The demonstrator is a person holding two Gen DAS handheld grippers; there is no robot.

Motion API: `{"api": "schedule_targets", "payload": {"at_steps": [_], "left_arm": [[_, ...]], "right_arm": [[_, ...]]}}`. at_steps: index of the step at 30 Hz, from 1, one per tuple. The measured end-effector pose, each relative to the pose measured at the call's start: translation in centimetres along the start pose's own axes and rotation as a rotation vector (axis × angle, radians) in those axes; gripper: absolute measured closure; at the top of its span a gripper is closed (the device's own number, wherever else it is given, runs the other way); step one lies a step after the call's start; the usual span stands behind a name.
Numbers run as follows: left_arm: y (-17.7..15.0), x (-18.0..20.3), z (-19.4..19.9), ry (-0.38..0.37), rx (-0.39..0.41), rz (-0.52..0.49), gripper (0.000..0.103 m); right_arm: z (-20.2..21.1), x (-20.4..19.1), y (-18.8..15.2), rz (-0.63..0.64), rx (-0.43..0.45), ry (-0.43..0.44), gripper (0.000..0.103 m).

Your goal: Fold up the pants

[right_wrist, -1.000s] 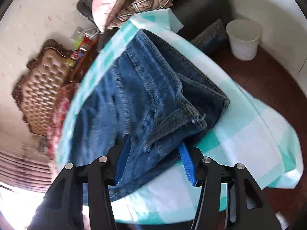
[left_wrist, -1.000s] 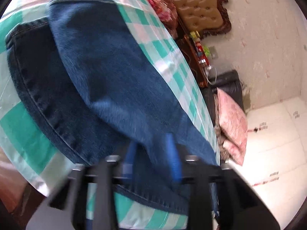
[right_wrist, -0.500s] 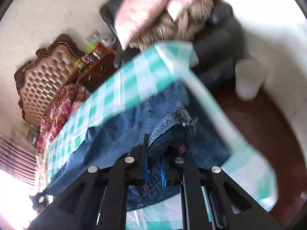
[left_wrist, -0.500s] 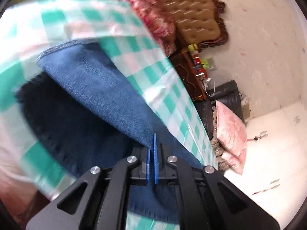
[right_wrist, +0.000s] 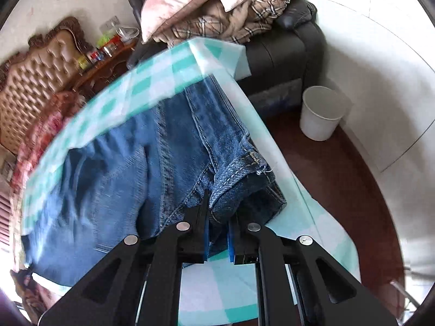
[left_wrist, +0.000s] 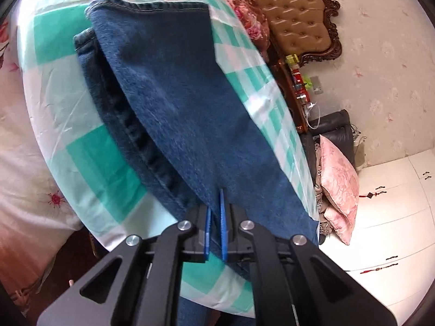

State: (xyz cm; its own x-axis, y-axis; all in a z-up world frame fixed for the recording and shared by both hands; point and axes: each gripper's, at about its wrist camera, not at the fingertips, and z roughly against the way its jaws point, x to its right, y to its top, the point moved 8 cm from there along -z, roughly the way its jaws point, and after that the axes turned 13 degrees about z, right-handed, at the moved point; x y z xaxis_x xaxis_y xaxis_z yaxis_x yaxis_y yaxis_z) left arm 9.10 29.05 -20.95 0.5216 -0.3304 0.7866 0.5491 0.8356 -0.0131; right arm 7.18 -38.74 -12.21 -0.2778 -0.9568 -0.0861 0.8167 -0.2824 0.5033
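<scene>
Blue denim pants [left_wrist: 174,103] lie on a table covered with a green and white checked cloth [left_wrist: 89,157]. In the left wrist view my left gripper [left_wrist: 214,217] is shut on the near edge of a pant leg, with the hem [left_wrist: 146,5] at the far end. In the right wrist view the pants [right_wrist: 114,179] show their waistband and seams. My right gripper [right_wrist: 218,225] is shut on the bunched waistband corner [right_wrist: 239,174] near the table's front edge and lifts it slightly.
A tufted brown headboard [left_wrist: 293,13] and a flowered bed stand behind the table. A dark sofa [right_wrist: 285,46] holds pink pillows [right_wrist: 179,8] and a plaid blanket. A white bin [right_wrist: 320,114] stands on the dark wood floor at right.
Both grippers have closed from open onto the pants. The left holds the leg edge, the right holds the waistband, and the fabric has been raised and shifted.
</scene>
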Motion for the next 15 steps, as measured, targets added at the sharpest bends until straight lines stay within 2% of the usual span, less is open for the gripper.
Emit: {"api": "schedule_targets", "payload": {"at_steps": [1,2,7,9,11,13,15], "left_arm": [[0.3,-0.4,0.2,0.004,0.009,0.009,0.078],[1.0,-0.9,0.6,-0.005,0.031,0.021,0.075],[5.3,-3.0,3.7,-0.033,0.128,0.100,0.076],[7.1,-3.5,4.3,-0.041,0.148,0.118,0.078],[8.7,-3.6,4.4,-0.009,0.147,0.113,0.101],[8.7,-2.4,5.1,0.013,0.155,0.073,0.101],[8.3,-1.3,6.8,0.027,0.194,0.010,0.101]], "right_arm": [[-1.1,0.1,-0.5,0.010,-0.034,-0.018,0.093],[-1.6,0.1,-1.0,0.018,-0.041,-0.028,0.093],[-2.1,0.1,-0.7,0.027,-0.037,-0.046,0.092],[-2.1,-0.1,-1.1,0.028,-0.042,-0.050,0.091],[-2.1,-0.2,-1.1,0.028,-0.037,-0.059,0.092],[-1.3,-0.4,-0.7,0.024,-0.027,-0.067,0.094],[1.0,-1.0,0.7,0.044,0.036,-0.062,0.095]]}}
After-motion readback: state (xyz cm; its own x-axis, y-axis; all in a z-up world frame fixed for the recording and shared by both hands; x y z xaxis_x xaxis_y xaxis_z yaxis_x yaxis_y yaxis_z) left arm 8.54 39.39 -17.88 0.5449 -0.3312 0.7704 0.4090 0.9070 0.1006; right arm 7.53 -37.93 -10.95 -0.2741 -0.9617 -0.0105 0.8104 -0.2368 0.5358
